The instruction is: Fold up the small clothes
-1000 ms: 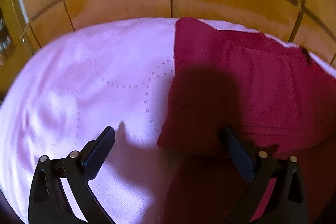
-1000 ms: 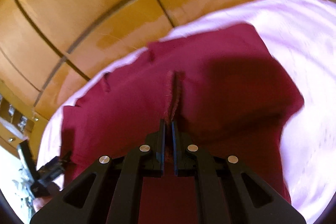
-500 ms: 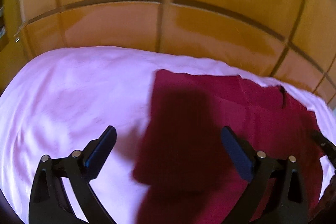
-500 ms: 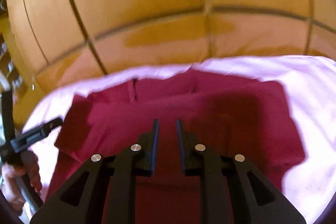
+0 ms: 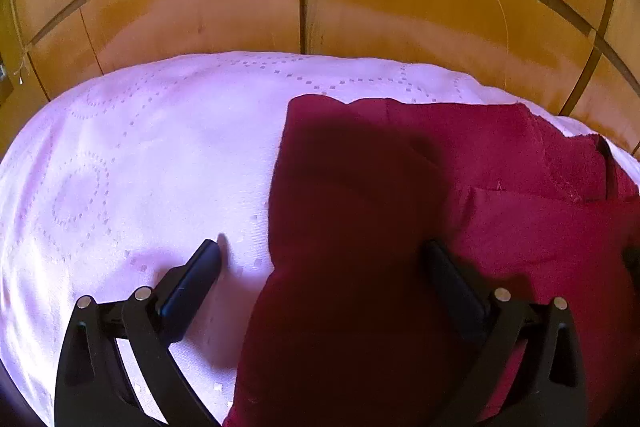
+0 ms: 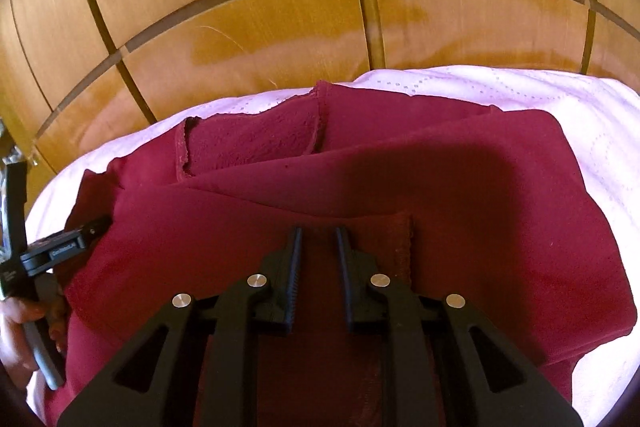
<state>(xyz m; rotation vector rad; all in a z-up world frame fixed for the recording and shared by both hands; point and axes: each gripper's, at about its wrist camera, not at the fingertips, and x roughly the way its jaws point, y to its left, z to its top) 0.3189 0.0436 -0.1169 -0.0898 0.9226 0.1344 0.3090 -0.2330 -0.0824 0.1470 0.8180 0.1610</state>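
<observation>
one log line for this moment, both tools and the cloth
left tool: open, straddling cloth edge | right tool: slightly open, nothing gripped | cloth: red, partly folded, on pink sheet

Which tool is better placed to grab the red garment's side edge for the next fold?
Probably the left tool: its jaws stand wide, straddling the red garment edge; the right tool sits mid-cloth.

Maroon garment (image 5: 400, 227), pale pink dotted-circle bedspread (image 5: 140, 155), honey-brown wooden panels (image 5: 400, 7)
</observation>
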